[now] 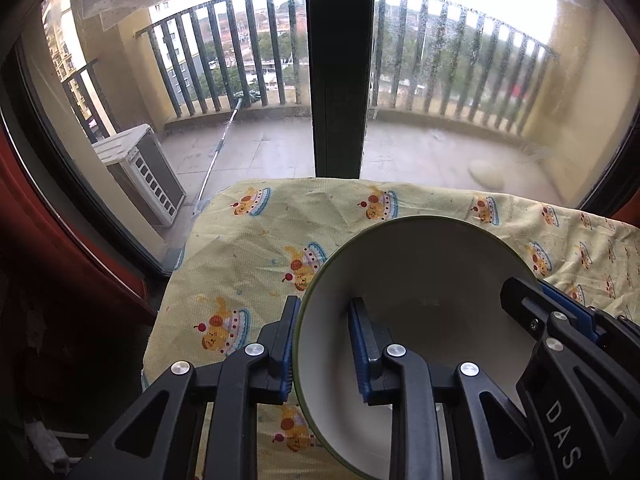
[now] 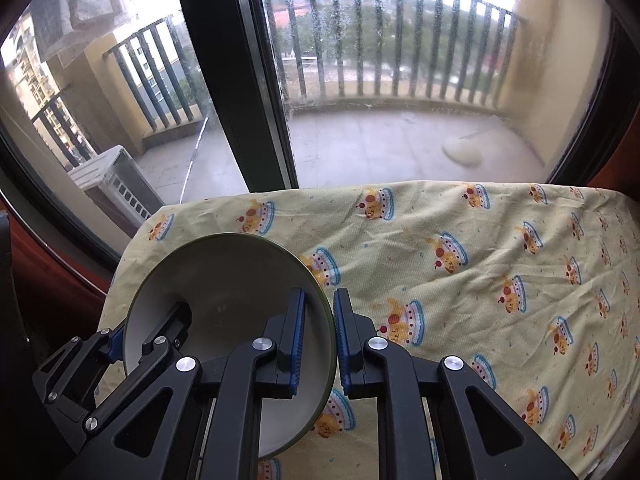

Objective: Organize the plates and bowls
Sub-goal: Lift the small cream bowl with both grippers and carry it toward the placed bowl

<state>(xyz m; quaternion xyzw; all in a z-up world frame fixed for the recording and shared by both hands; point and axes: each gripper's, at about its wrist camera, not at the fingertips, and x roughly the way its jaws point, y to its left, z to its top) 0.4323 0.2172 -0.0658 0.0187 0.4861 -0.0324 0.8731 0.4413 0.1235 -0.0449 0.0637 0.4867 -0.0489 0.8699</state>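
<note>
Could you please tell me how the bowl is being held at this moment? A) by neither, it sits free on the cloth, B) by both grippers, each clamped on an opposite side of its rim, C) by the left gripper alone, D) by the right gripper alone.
B: the left gripper and the right gripper each have jaws shut over the bowl wall, one finger inside and one outside.

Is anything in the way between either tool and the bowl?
Nothing. The left tool and right tool each already clamp opposite sides of the bowl rim, above the yellow cloth.
</note>
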